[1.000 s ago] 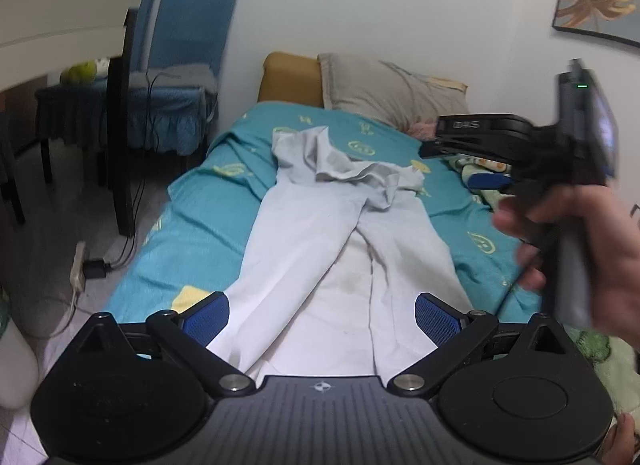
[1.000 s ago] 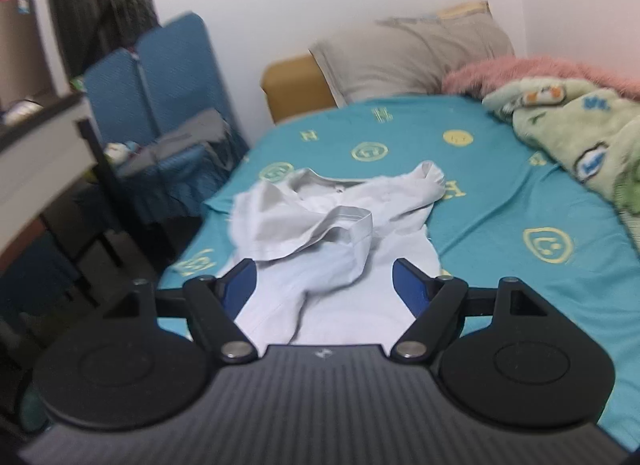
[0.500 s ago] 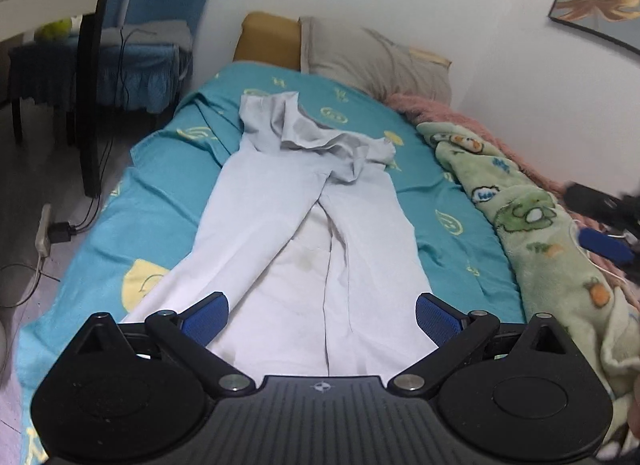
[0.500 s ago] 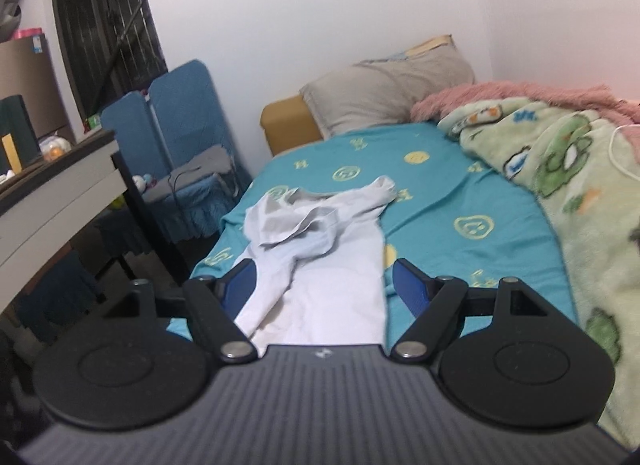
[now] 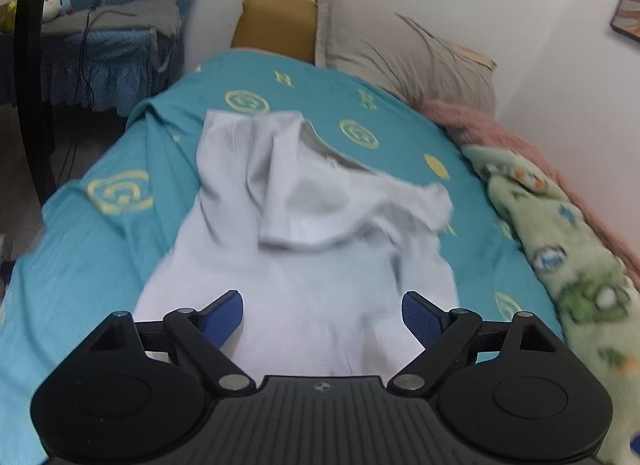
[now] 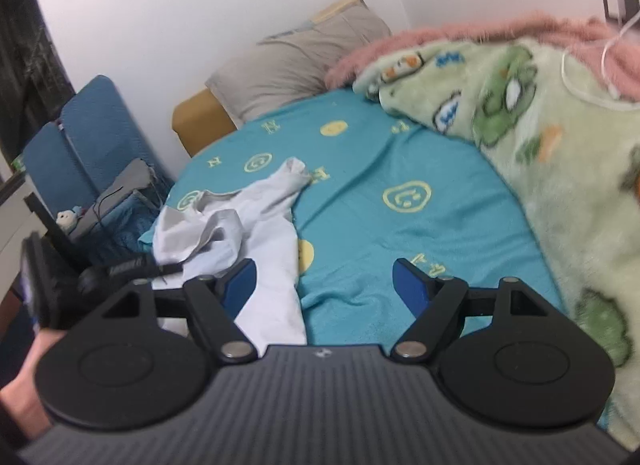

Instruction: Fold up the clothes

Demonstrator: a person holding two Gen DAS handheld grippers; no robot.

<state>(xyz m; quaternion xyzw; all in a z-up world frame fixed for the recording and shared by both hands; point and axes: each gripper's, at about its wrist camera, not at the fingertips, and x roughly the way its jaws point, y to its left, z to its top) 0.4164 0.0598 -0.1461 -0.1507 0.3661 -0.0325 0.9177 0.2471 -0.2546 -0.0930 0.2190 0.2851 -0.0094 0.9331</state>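
- On the bed, seen from the left wrist camera, a pair of white trousers (image 5: 304, 249) lies lengthwise along the teal sheet (image 5: 88, 249), waist end bunched and folded over toward the pillows, legs running back toward the camera.
- From that same view the left gripper (image 5: 322, 315) hangs over the upper part of the trousers, its blue pads (image 5: 224, 317) spread wide with nothing between them; whether they touch the cloth I cannot tell, as the picture is smeared.
- Beyond the waistband sit a grey pillow (image 5: 404, 57) and a mustard cushion (image 5: 276, 25) against the white wall, and a green cartoon-print blanket (image 5: 560, 249) with a pink fuzzy one (image 5: 520, 145) along the right side of the bed.
- To the left of the bed stands a blue chair (image 5: 100, 53) with a grey cloth and a cable draped on it.
- Over at the right wrist camera, the right gripper (image 6: 324, 285) is also spread wide and empty, hovering above bare teal sheet beside the trousers (image 6: 256, 225); its left pad (image 6: 240, 285) overlaps the edge of a trouser leg in the picture.
- At that view's left edge the other gripper's black body (image 6: 120, 269) shows beside the crumpled waistband, with a bit of the person's hand (image 6: 24, 381) below it.
- The green blanket (image 6: 560, 169) fills the right side, a white cable (image 6: 592, 77) lying across it.
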